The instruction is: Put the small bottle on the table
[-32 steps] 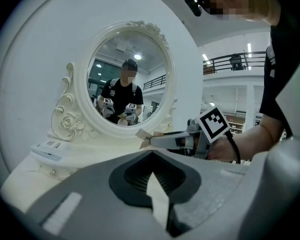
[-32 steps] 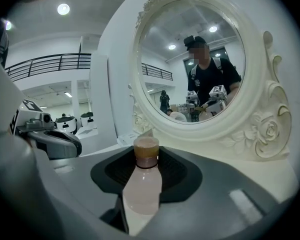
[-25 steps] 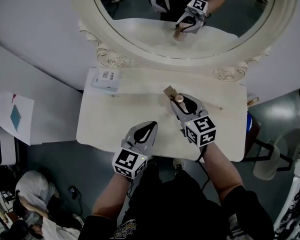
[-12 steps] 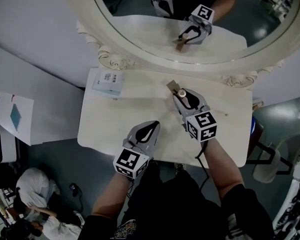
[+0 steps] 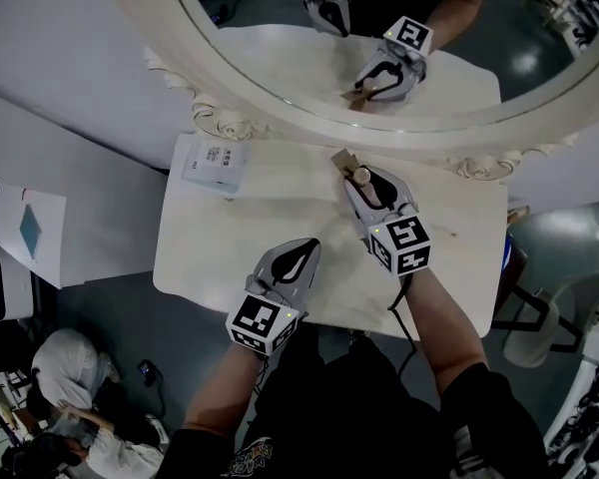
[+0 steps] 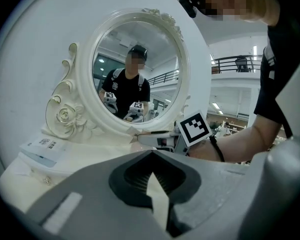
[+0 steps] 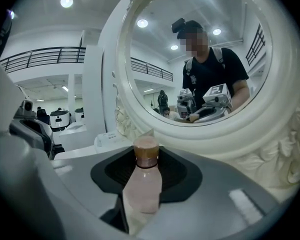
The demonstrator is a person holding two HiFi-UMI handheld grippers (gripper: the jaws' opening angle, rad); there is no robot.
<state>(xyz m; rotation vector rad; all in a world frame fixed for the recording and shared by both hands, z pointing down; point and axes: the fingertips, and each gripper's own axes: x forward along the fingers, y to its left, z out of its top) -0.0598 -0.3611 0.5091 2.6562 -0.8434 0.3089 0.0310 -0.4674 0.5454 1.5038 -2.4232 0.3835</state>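
Note:
The small bottle point(image 5: 360, 177), pale pink with a brown cap, stands upright between the jaws of my right gripper point(image 5: 363, 181), which is shut on it. It is over the back middle of the white dressing table point(image 5: 280, 208), close to the mirror frame. I cannot tell whether its base touches the tabletop. In the right gripper view the small bottle point(image 7: 142, 184) fills the gap between the jaws. My left gripper point(image 5: 298, 257) is shut and empty over the table's front part, left of the bottle. A small tan piece point(image 5: 341, 158) shows just beyond the right fingertips.
An oval mirror with a carved white frame point(image 5: 280, 108) stands along the table's back and reflects both grippers. A white box point(image 5: 213, 163) lies at the back left corner. Chairs and floor lie beyond the table's right edge point(image 5: 499, 267).
My right gripper has edged a little toward the mirror with the bottle still in it. The left gripper has stayed in place.

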